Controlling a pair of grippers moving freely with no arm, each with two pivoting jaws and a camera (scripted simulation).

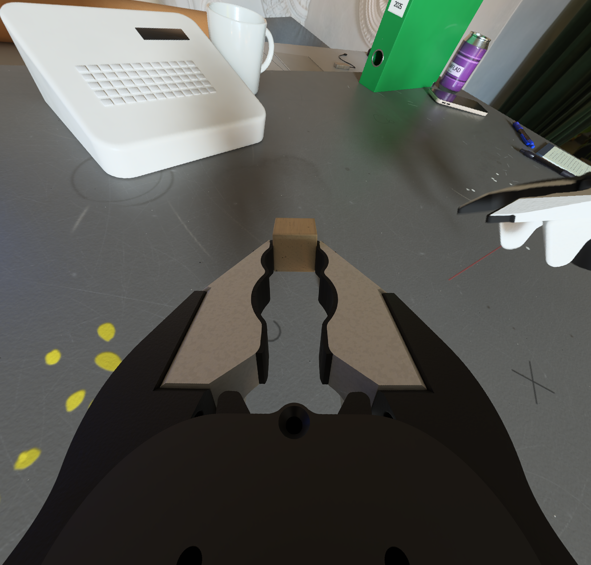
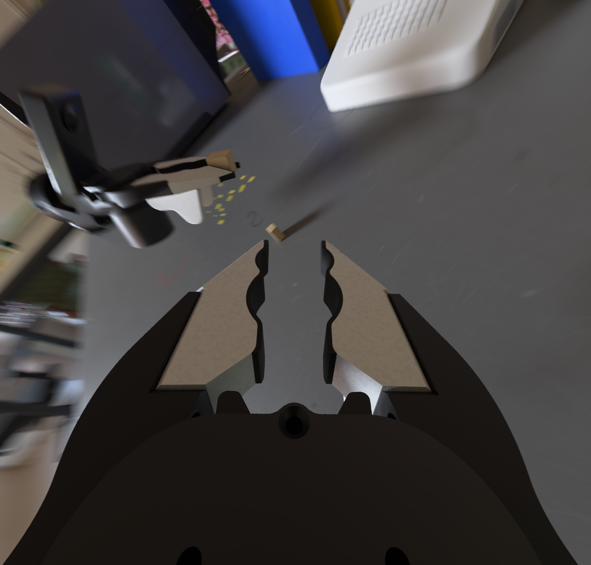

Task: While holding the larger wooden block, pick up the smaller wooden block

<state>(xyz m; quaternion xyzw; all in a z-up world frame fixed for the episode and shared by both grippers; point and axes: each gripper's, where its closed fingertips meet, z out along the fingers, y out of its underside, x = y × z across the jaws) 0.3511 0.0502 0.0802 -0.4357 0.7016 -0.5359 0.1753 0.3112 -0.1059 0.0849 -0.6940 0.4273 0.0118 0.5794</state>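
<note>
My left gripper (image 1: 294,249) is shut on the larger wooden block (image 1: 294,246), a pale cube clamped between its fingertips above the grey desk (image 1: 367,172). In the right wrist view that gripper (image 2: 228,169) shows at the left, holding the block (image 2: 220,159) in the air. The smaller wooden block (image 2: 275,231) lies on the desk (image 2: 415,214) just ahead of my right gripper (image 2: 294,246), slightly left of the gap. My right gripper is open and empty. It shows at the right edge of the left wrist view (image 1: 486,214).
A white keypad device (image 1: 134,86), a white mug (image 1: 243,41), a green binder (image 1: 422,28), a purple can (image 1: 463,60), a phone (image 1: 460,104) and pens (image 1: 524,134) stand at the back. Yellow spots (image 1: 105,332) mark the desk. A blue binder (image 2: 256,22) and dark monitor (image 2: 112,64) stand behind.
</note>
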